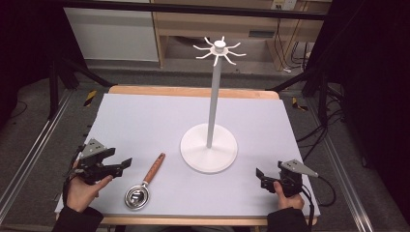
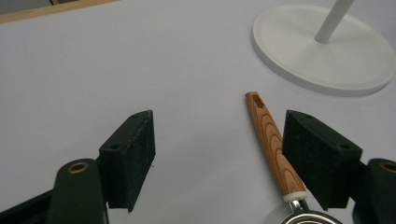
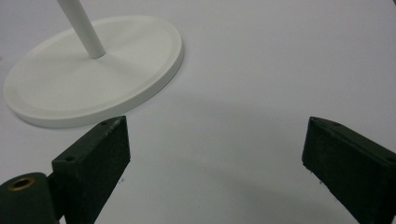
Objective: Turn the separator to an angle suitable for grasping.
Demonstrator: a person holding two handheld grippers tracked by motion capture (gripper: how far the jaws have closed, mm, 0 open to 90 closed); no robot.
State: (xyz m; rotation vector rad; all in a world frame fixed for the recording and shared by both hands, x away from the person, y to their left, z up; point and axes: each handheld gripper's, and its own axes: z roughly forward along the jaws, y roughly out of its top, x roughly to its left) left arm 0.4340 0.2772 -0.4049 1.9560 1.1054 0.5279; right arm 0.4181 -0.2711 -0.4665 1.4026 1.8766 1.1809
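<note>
High view: your left gripper (image 1: 126,163) and right gripper (image 1: 259,175) sit lower frame, both spread wide and empty. Strainer (image 1: 143,186) lies untouched lower left, stand (image 1: 209,147) hooks bare; nothing looks started.

surface: table (image 1: 145,116), pale grey top, wooden edge at the far side
centre-right: white hook stand (image 1: 209,147), round base flat on the top, upright pole, hooked arms at the crown
near-left: strainer (image 1: 143,184), wooden handle, metal bowl, lying flat, apart from the base
</note>
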